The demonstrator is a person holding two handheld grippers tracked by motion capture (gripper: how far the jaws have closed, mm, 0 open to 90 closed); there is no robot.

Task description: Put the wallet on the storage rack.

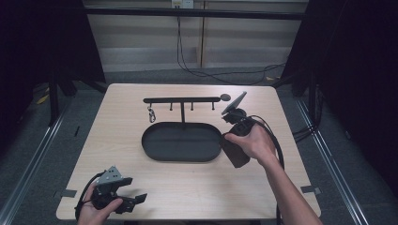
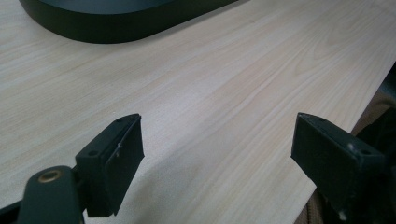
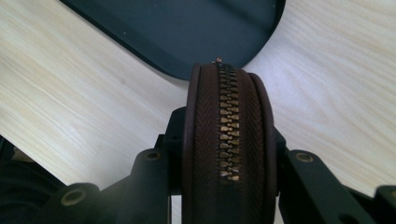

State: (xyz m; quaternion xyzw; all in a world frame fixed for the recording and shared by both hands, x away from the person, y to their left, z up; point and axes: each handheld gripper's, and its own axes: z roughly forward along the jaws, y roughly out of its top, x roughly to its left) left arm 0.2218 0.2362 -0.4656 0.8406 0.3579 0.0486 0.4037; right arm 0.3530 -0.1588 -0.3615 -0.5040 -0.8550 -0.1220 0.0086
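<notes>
A brown zippered pouch (image 1: 235,153) is clamped between the jaws of my right gripper (image 1: 233,144), just off the right end of a black oval tray (image 1: 183,140). In the right gripper view the pouch (image 3: 226,121) stands on edge with its brass zip facing the camera. There my right gripper (image 3: 227,161) is shut on its sides, with the tray (image 3: 187,28) just beyond. My left gripper (image 1: 133,190) rests near the table's front left corner, open and holding nothing. The left gripper view has that gripper (image 2: 217,149) over bare wood, its jaws wide apart.
A black hook rack (image 1: 182,100) rises from the tray's back edge, and a metal clip (image 1: 151,114) hangs on its leftmost hook. The tray's wall (image 2: 116,28) lies ahead of my left gripper. The table's front edge (image 2: 345,126) is close by. Cables (image 1: 220,75) cross the floor behind the table.
</notes>
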